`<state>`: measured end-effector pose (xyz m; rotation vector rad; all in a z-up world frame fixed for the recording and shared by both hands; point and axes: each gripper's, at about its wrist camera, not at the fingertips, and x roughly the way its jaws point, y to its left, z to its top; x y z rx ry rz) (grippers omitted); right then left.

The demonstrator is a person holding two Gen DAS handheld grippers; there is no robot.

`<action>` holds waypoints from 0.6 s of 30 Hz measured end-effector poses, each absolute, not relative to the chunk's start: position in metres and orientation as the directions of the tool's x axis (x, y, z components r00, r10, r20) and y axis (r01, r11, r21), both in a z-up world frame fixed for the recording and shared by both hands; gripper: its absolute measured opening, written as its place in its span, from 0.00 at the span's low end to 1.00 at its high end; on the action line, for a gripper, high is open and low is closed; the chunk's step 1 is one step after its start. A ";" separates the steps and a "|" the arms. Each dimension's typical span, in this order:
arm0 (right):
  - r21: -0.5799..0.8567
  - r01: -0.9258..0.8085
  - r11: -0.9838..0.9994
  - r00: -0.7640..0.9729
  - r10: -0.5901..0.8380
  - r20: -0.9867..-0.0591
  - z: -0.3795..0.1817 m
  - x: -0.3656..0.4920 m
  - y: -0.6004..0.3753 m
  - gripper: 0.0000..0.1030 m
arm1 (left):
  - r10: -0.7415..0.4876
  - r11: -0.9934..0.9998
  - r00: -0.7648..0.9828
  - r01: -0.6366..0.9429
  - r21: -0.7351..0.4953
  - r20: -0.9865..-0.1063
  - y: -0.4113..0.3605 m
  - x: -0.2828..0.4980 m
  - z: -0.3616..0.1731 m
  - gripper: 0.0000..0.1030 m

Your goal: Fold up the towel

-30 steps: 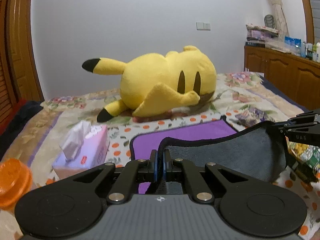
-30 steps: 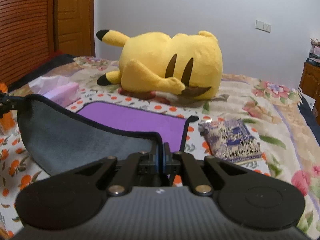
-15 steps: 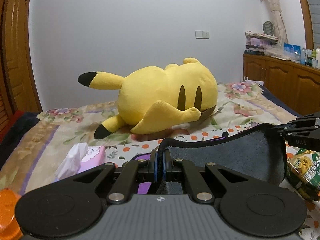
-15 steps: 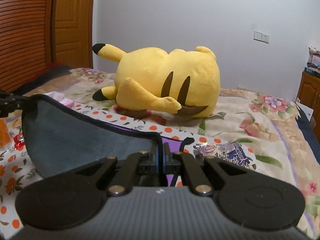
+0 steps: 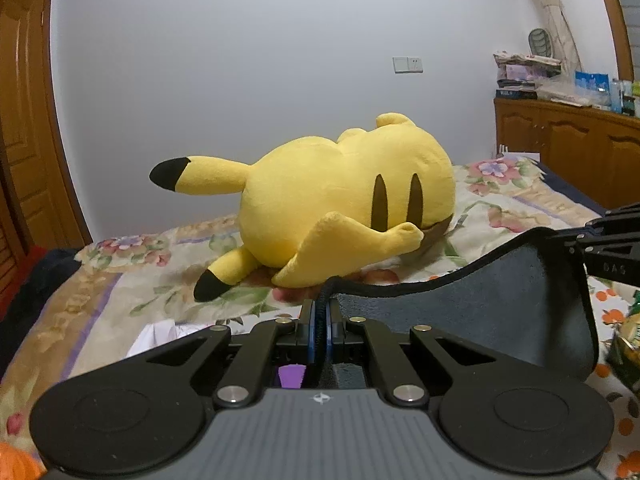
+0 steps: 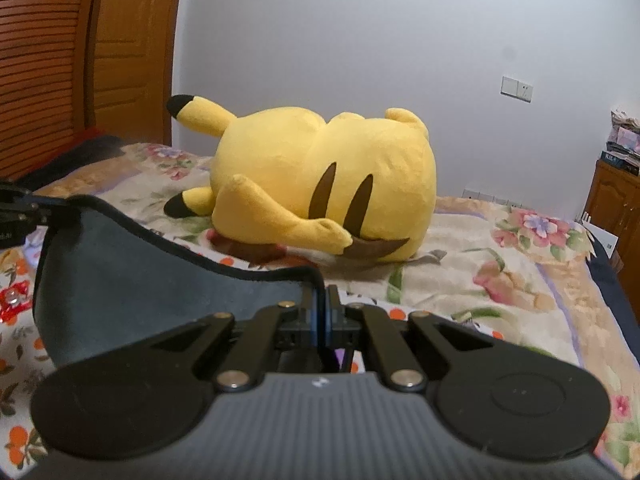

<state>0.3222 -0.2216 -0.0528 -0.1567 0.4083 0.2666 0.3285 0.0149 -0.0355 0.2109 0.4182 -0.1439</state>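
Observation:
The towel [image 5: 480,304] has a grey side, a purple side and a black hem. It hangs lifted between my two grippers above the bed. My left gripper [image 5: 320,316] is shut on one corner of the towel. My right gripper [image 6: 322,312] is shut on the other corner; the grey cloth [image 6: 140,272] sags to its left. In the left wrist view the right gripper [image 5: 612,248] shows at the right edge. In the right wrist view the left gripper [image 6: 16,216] shows at the left edge. A strip of the purple side [image 5: 292,376] shows under the left gripper.
A big yellow plush toy [image 5: 340,200] lies on the floral bedspread [image 5: 140,280] beyond the towel. A tissue pack [image 5: 156,336] lies at left. A snack bag [image 5: 628,352] is at right. A wooden cabinet [image 5: 568,152] stands at right, a wooden door [image 6: 120,48] at left.
Both grippers have risen and moved forward with the towel corners. The purple part lying on the bed has dropped out of sight and the plush toy looms larger.

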 end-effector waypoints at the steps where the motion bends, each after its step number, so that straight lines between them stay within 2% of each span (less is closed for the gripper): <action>1: -0.099 -0.285 0.953 0.885 0.222 -0.410 -0.052 0.325 -0.221 0.04 | -0.092 0.967 0.905 0.181 0.181 -0.416 0.014 0.332 -0.036 0.06; 9: -0.174 -0.287 0.942 0.892 0.198 -0.406 -0.049 0.345 -0.213 0.04 | -0.058 0.963 0.908 0.160 0.215 -0.415 0.015 0.358 -0.036 0.06; 18: -0.234 -0.273 0.933 0.894 0.156 -0.421 -0.056 0.369 -0.206 0.04 | -0.049 0.980 0.904 0.125 0.154 -0.425 0.016 0.380 -0.044 0.06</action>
